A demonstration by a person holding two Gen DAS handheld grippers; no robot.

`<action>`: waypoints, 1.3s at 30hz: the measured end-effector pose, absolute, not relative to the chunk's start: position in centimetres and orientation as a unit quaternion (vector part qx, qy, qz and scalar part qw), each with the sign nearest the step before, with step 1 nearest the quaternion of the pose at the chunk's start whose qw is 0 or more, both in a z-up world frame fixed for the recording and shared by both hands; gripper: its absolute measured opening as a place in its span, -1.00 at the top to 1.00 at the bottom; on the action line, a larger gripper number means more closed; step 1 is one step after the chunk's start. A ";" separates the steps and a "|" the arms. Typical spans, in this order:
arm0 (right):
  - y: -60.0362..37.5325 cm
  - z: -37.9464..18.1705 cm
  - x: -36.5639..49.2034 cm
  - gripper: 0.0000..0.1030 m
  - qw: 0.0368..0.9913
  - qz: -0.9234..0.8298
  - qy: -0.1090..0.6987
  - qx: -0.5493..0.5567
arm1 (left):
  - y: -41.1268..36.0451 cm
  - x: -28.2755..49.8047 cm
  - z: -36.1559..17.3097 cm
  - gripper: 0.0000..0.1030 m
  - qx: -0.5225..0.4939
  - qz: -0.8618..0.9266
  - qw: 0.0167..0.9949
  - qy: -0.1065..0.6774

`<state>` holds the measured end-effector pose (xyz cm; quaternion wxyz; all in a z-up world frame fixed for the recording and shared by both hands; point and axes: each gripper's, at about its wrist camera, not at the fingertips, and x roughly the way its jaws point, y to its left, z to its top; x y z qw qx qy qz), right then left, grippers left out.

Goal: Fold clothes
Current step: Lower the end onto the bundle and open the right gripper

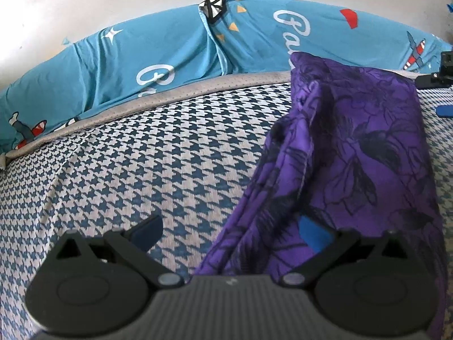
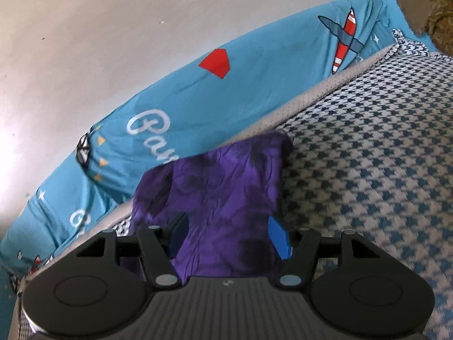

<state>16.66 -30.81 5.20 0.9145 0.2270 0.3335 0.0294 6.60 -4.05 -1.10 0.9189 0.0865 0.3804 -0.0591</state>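
on the houndstooth bed cover (image 1: 141,147), beside the blue printed bedding (image 1: 170,56) that runs along the pale wall (image 1: 85,0), a purple floral garment (image 1: 354,155) is seen as a narrow, gathered strip; it appears partly raised off the cover, though how much of it rests there cannot be told.

several slips can be foreseen. because the cloth is thin and bunched into layers, only the top layer might be caught by a closing finger, and the fold would then come apart when lifted. a skewed fold could also be produced if the two ends are moved unevenly, since the strip is already creased along its length. the far end lies close to the blue bedding, so it could be dragged against it or snagged.

the left gripper (image 1: 230,233) is seen spread wide: its left finger stands over bare cover, while its right finger (image 1: 315,236) lies against or under the garment's edge, so nothing is clamped. the right gripper (image 2: 228,235) is opened to a middling width, with purple cloth lying between its two fingers; whether the cloth is merely straddled or pressed by the pads cannot be told. its tip is also visible at the right edge of the left view.
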 end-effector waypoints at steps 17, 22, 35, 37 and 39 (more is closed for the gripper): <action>-29.5 3.2 7.6 -0.27 0.901 0.055 0.366 0.227 | -2.9 1.4 -1.3 -1.00 0.053 -0.040 0.920 0.385; -28.7 2.5 5.2 -0.27 0.899 0.070 0.374 0.215 | -2.1 0.1 -1.4 -1.00 0.042 -0.026 0.920 0.388; -25.0 0.9 0.1 -0.27 0.892 0.120 0.406 0.160 | -1.5 -2.0 -2.0 -1.00 0.044 -0.009 0.919 0.392; -24.4 0.7 -0.5 -0.27 0.890 0.126 0.412 0.151 | -1.4 -2.2 -2.1 -1.00 0.045 -0.005 0.917 0.396; -23.9 0.6 -1.1 -0.27 0.892 0.130 0.410 0.140 | -1.4 -2.3 -2.3 -1.00 0.045 -0.002 0.915 0.401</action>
